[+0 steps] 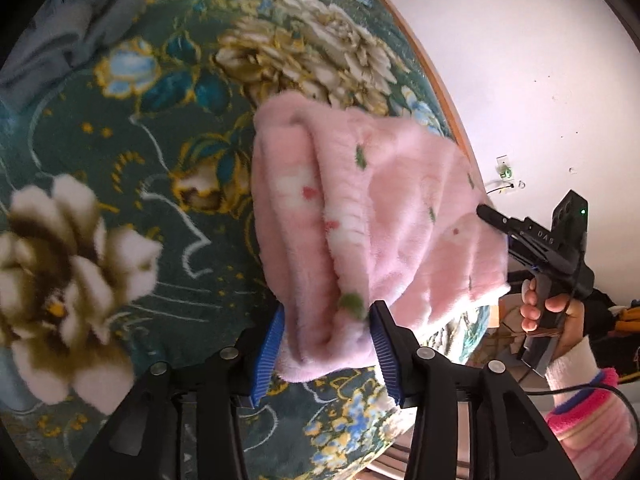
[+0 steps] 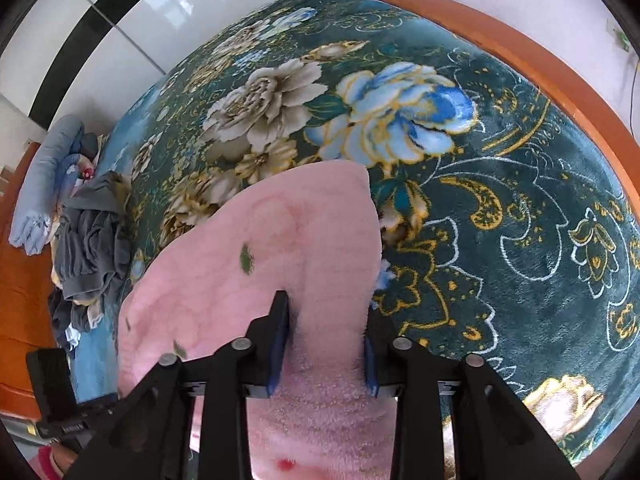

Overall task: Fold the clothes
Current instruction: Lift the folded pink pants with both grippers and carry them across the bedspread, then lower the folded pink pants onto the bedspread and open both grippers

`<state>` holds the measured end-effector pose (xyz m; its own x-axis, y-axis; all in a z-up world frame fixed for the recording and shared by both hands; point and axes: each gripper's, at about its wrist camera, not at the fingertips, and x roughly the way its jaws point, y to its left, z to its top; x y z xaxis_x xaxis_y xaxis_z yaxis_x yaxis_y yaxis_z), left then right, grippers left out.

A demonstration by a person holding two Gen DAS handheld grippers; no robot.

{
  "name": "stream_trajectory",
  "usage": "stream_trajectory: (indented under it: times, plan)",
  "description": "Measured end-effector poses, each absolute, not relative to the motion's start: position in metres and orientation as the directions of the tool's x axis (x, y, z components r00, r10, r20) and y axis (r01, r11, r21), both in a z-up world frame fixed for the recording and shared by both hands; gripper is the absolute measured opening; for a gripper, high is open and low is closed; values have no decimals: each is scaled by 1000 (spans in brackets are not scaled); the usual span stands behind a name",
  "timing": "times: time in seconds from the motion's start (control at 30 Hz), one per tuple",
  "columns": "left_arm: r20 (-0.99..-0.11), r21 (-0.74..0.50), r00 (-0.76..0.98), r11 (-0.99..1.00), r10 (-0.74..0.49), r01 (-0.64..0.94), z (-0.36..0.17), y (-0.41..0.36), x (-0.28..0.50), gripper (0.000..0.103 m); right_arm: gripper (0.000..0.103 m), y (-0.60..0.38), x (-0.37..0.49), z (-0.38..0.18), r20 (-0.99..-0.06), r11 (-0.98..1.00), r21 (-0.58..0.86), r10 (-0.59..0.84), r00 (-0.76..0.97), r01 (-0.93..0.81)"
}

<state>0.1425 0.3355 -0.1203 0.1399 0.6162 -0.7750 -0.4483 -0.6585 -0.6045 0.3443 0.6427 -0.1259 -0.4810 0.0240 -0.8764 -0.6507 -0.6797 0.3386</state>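
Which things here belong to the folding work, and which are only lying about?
Job:
- fluffy pink fleece garment
- left gripper and right gripper, jaws closed on it

Lying about:
- crumpled grey clothes
- light blue pillow
- dark green floral blanket

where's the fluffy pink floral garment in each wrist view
Left wrist: fluffy pink floral garment centre, bunched between the left gripper fingers.
Right wrist: garment lower centre, between the right gripper fingers.
Shared landmark: dark green floral blanket beneath.
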Motion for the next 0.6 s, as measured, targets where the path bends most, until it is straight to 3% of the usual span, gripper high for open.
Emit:
stream_trajectory:
  times: [0.2,0.37,0.6]
  plan:
    - [-781,-531,12,-653,624,-540,-82,345,147,50,40,630,363,-109,-873,-709,253,126,-471,-658]
    - [-748,-451,-33,-544,663,-708,-54,366,178,50,42,574,369,-105,-853,-799,211,131,-505,-563]
    - [-825,-372,-1,-544,566,-752,-93,379,194,50,46,537,379,-143,-899,-835,84,172,-403,-544]
